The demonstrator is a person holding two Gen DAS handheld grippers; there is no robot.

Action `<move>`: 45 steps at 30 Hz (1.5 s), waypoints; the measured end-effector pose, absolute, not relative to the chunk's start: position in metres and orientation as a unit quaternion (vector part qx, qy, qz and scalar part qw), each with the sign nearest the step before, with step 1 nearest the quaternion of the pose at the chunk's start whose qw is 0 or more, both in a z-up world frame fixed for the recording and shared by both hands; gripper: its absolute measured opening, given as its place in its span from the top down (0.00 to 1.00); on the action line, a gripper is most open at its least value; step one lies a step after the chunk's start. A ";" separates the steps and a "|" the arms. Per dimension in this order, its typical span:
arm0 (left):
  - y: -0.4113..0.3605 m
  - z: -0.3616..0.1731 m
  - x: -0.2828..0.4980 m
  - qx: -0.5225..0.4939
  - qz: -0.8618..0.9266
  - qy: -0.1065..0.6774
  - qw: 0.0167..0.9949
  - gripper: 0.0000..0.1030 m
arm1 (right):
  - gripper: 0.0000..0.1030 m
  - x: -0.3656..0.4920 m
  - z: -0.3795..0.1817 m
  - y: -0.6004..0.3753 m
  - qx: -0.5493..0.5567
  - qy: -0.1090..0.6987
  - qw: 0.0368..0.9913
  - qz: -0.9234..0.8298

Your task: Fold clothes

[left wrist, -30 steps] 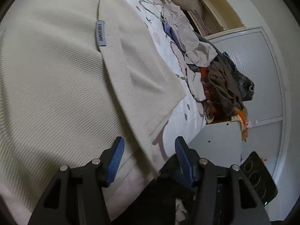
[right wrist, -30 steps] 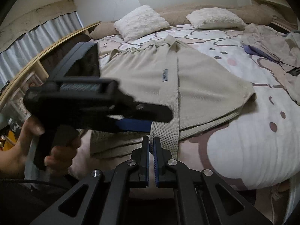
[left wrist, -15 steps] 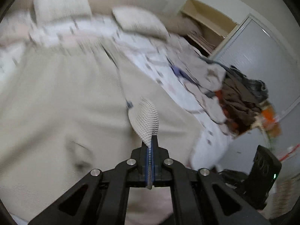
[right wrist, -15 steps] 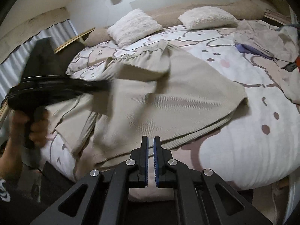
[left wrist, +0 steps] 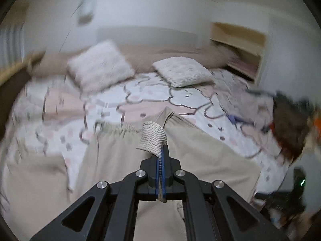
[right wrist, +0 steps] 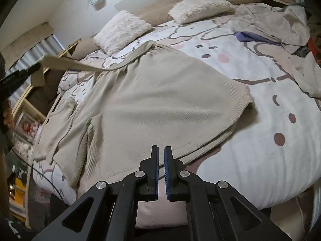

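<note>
Right now the left gripper (left wrist: 160,156) is clamped tight on the waffle-knit belt (left wrist: 153,138) of the beige robe (right wrist: 160,104), w/ the strip's end curling over the tips. In the right wrist view that belt (right wrist: 66,64) runs taut from the robe's waist up to the left gripper (right wrist: 26,72) at far left, off the bed. Robe lies spread across the bedspread (right wrist: 270,140), hem near the bed's front edge. Right gripper (right wrist: 161,150) hovers above the hem, jaws nearly together, nothing btwn them. Two fluffy pillows (right wrist: 122,30) at the head end; pile of clothes (left wrist: 284,124) on the right side, blurred.
</note>
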State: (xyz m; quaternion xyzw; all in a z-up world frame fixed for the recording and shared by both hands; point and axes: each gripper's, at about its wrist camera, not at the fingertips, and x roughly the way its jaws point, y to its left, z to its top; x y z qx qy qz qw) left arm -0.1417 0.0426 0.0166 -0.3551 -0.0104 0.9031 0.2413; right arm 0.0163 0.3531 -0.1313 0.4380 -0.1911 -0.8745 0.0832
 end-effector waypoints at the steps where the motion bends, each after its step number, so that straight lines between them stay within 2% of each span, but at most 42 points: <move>1: 0.033 0.007 -0.146 -0.371 0.897 -0.037 0.236 0.98 | 0.95 0.016 -0.132 0.355 0.439 -0.190 0.079 -0.875; 5: -0.003 -0.046 -0.152 -0.436 0.869 -0.114 0.204 0.98 | 0.95 0.015 -0.134 0.369 0.442 -0.198 0.057 -0.873; 9: -0.026 -0.102 -0.150 -0.492 0.837 -0.158 0.177 0.98 | 0.95 0.013 -0.132 0.387 0.436 -0.207 0.027 -0.875; 13: -0.040 -0.147 -0.142 -0.538 0.814 -0.163 0.146 0.98 | 0.95 -0.001 -0.128 0.398 0.435 -0.203 0.011 -0.877; 16: -0.047 -0.162 -0.133 -0.553 0.807 -0.153 0.137 0.98 | 0.95 -0.021 -0.128 0.404 0.435 -0.195 -0.002 -0.879; 21: -0.060 -0.163 -0.119 -0.567 0.803 -0.118 0.139 0.93 | 0.95 -0.055 -0.150 0.412 0.463 -0.194 -0.024 -0.865; 23: -0.067 -0.159 -0.113 -0.568 0.805 -0.102 0.136 0.85 | 0.96 -0.062 -0.165 0.412 0.487 -0.190 -0.041 -0.851; 25: -0.076 -0.153 -0.107 -0.563 0.811 -0.095 0.130 0.71 | 0.96 -0.063 -0.175 0.408 0.488 -0.178 -0.046 -0.853; 30: -0.102 -0.132 -0.084 -0.530 0.839 -0.072 0.100 0.64 | 0.96 -0.054 -0.177 0.395 0.465 -0.124 -0.054 -0.875; 33: -0.115 -0.122 -0.065 -0.502 0.858 -0.061 0.084 0.45 | 0.95 -0.053 -0.178 0.400 0.461 -0.148 -0.062 -0.873; 35: -0.119 -0.120 -0.053 -0.489 0.867 -0.047 0.080 0.45 | 0.95 -0.052 -0.179 0.404 0.458 -0.170 -0.066 -0.870; 38: -0.124 -0.129 -0.040 -0.494 0.864 -0.044 0.086 0.45 | 0.95 -0.054 -0.179 0.398 0.454 -0.160 -0.073 -0.874; 45: -0.127 -0.154 -0.044 -0.518 0.843 -0.118 0.087 0.45 | 0.95 -0.053 -0.180 0.391 0.444 -0.151 -0.091 -0.879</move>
